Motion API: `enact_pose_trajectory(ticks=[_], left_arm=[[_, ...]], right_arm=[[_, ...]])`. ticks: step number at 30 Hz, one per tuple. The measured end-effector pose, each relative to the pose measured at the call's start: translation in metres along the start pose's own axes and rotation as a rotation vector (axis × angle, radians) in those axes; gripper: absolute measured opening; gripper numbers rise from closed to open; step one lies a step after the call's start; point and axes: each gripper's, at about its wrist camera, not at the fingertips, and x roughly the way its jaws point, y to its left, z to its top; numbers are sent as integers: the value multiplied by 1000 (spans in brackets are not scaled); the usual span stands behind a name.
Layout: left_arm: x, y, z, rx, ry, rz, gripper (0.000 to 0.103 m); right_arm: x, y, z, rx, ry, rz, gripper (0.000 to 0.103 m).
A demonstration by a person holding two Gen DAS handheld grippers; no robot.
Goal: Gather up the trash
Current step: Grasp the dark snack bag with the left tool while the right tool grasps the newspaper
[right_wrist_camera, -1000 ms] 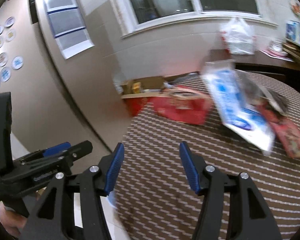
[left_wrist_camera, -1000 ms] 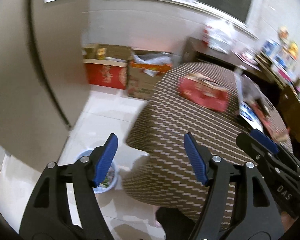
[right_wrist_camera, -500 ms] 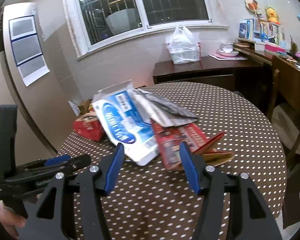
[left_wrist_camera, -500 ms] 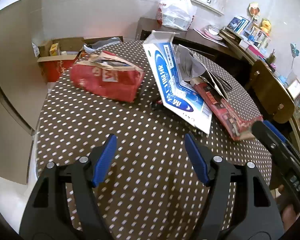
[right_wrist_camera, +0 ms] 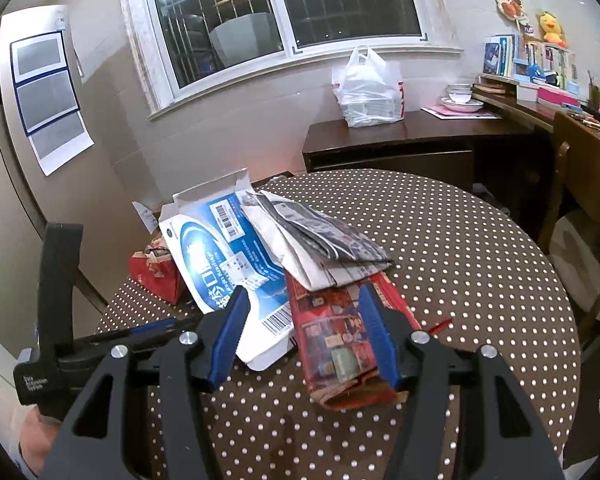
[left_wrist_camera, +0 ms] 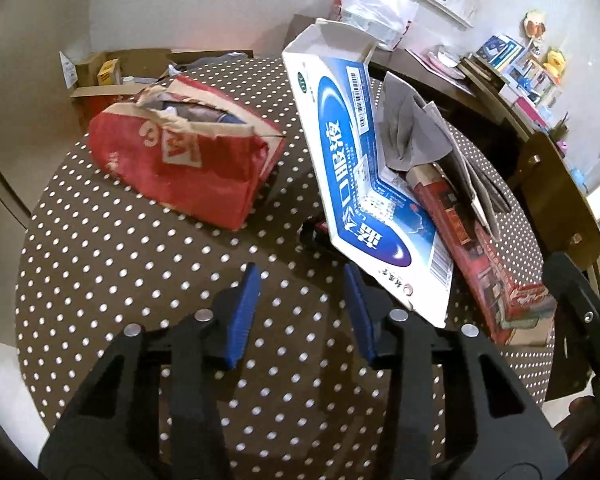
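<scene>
Trash lies heaped on our dotted table (left_wrist_camera: 100, 264) — blue-and-white carton (left_wrist_camera: 352, 184) in Chinese print with barcodes, torn red "3M" box (left_wrist_camera: 180, 160), small dark scrap (left_wrist_camera: 314, 234) — so we'd take the carton's edge first, left gripper (left_wrist_camera: 300, 312) closing empty, right gripper (right_wrist_camera: 300, 336) parted, holding nothing.

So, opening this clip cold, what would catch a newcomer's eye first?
Most likely the big blue and white flattened carton lying mid-table on the brown polka-dot tablecloth, one end propped up on grey newspaper and a red printed box. Left of it sits a torn red box. The left claw hovers just short of the carton with nothing between its closing jaws.
</scene>
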Motion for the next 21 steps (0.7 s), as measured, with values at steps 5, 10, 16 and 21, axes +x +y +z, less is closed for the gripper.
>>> enact_pose_trajectory(ticks=[5,10,16,21], left_arm=[[-6,5,3,-53,-18,-48,41],[0,-1,10,-3,-19,28,41],[-6,5,14,-22,-49,63,41],[8,-3,17,-21,-4,28,41]], right_arm=[[3,-1,3,3,-2,-4,57],[7,-3,4,15,4,-4,57],[9,0,6,10,5,-4,58],[16,3,9,1,18,-12,58]])
